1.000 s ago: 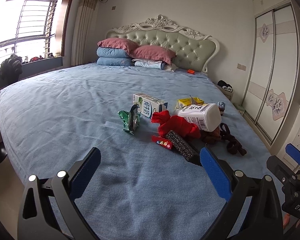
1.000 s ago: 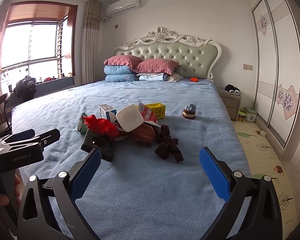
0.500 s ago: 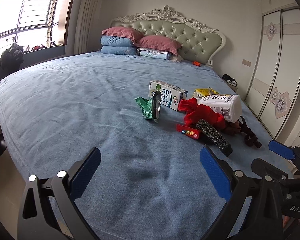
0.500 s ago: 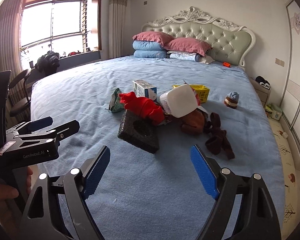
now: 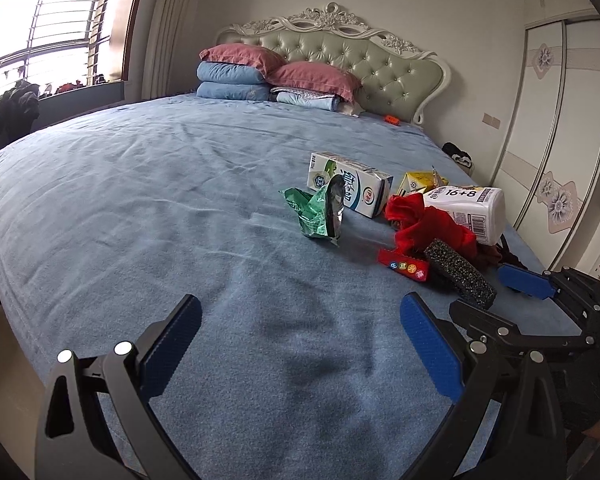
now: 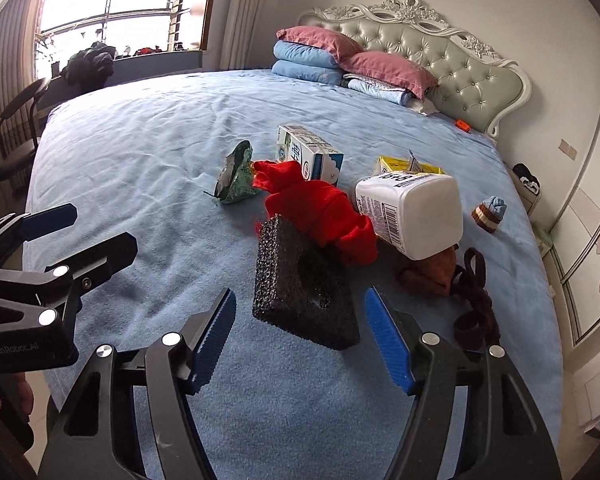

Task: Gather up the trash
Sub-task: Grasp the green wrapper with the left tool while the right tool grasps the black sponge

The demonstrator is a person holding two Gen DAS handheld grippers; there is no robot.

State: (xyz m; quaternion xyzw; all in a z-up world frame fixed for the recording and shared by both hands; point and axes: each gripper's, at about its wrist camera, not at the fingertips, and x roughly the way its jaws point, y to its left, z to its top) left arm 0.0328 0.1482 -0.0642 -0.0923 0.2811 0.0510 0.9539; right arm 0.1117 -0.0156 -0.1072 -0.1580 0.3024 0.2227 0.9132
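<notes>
My right tool [image 6: 300, 338] sits nearest in its own view, its blue pads apart; its jaws have just been closing in, and the black foam block [image 6: 304, 280] stands in the gap ahead of them, not touched by either pad as far as I can see. My left tool [image 5: 300, 344] hangs over bare blue bedspread [image 5: 140, 208] with its jaws wide apart and nothing between them. From the left wrist I see the right tool at the lower right edge, just beside the far end of the foam block. Leaning on the block from behind is a crumpled red cloth [image 6: 320, 208], and a small red wrapper [image 5: 404, 266] lies flat just beside it. To the right of the cloth a white plastic bottle [image 6: 412, 216] lies on its side, with a brown cloth [image 6: 432, 276] and a dark brown strap [image 6: 474, 304] touching below it. Further back sit a crumpled green foil wrapper [image 6: 236, 178], a white and blue milk carton [image 6: 308, 154] and a yellow carton [image 6: 404, 168]. A small rolled sock [image 6: 490, 214] lies apart at the right. At the far end are stacked pillows [image 6: 340, 58] against the tufted headboard [image 6: 440, 52].
</notes>
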